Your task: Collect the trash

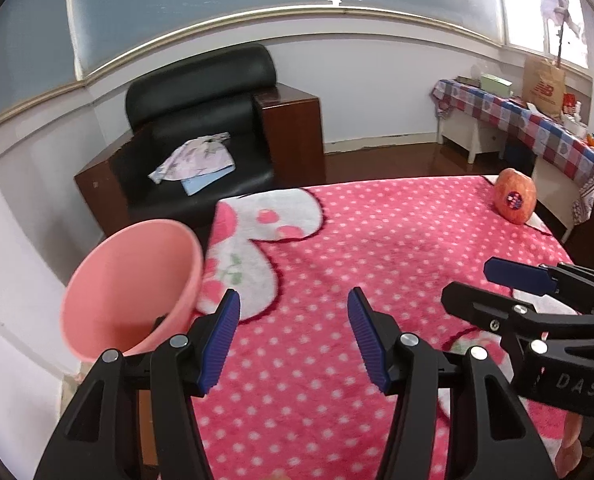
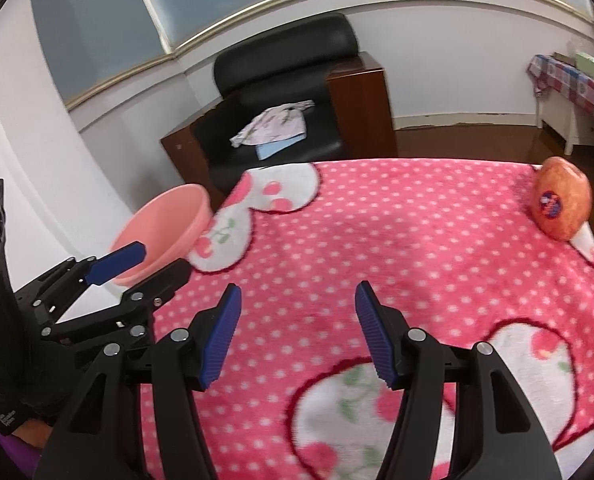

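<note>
Pink dotted blanket [image 2: 377, 240] covers the bed; the apple [image 2: 561, 204] lies far ahead-right of the right hand-held gripper [image 2: 297, 332], nearer than the left hand-held gripper [image 1: 293, 336]; both wide, empty

Bed under a pink polka-dot blanket [image 1: 377, 240]

An apple [image 1: 515, 196] with a sticker lies near its far right corner, on the blanket.

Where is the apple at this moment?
In both wrist views the apple rests at the far right corner of the pink dotted blanket.
</note>
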Available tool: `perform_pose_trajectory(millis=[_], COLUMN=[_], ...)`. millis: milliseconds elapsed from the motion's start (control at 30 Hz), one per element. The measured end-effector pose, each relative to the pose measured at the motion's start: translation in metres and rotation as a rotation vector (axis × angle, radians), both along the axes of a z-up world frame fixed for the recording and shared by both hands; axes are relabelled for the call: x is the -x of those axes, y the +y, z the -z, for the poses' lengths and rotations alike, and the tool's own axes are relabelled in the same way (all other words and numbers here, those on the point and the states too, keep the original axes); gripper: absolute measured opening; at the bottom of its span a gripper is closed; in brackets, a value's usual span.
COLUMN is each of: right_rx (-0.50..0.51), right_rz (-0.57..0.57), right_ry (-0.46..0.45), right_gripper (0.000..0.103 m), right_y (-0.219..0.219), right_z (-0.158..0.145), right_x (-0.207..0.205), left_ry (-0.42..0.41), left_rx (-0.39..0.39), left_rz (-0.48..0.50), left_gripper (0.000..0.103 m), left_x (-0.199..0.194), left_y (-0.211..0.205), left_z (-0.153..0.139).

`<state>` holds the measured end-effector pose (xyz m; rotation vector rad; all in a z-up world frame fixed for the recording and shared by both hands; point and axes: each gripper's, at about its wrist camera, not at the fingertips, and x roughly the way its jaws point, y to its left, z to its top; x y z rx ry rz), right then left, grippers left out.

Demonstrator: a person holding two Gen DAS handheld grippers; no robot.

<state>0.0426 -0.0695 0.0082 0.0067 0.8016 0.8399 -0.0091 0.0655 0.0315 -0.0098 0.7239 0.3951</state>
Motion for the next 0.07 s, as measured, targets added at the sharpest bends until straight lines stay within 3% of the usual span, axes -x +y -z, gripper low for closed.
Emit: perform_pose_trajectory(millis=[67], right_rx=[0.018], right_rz=[0.028], right_ry=[-0.013], right_gripper=[0.060], right_y=[-0.0077], right_z=[0.0008], right_x=[-0.0067], left_ry=[0.002], left_rx=[0.005], left_rz=[0.018], left_gripper=[0.056], left_x=[-0.0074], left_y=[-0.0043], left_z=[0.0020])
